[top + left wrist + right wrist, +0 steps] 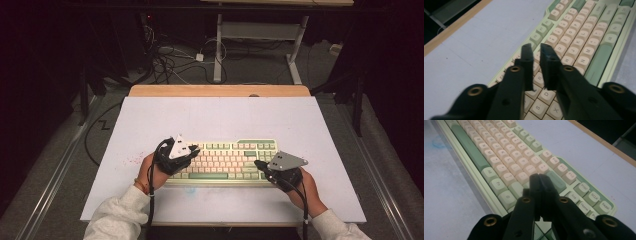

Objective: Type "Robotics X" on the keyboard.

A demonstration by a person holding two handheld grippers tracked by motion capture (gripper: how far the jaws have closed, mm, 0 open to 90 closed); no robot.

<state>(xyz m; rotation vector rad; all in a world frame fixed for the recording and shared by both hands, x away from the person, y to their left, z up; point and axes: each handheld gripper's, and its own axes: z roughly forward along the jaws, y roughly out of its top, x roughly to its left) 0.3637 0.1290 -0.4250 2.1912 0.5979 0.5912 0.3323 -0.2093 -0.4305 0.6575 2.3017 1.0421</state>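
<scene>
Keyboard (225, 160) at table (150, 120) centre, ends hidden under hands, left gripper (536, 46) at 9 o'clock, jaws slightly parted, empty, right gripper (539, 175) at 3 o'clock, jaws pressed together, key legends blurred.

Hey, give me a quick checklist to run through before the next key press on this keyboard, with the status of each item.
1. Keyboard flat and square on the white table: ok.
2. Right gripper jaws together, usable as one tip: ok.
3. Left gripper jaws together: not ok, a narrow gap shows, nothing between them.
4. Left gripper over the keys at the keyboard's left end: ok.
5. Right gripper over the right end, near the enter column: ok.
6. Either tip touching a key: cannot tell.
</scene>
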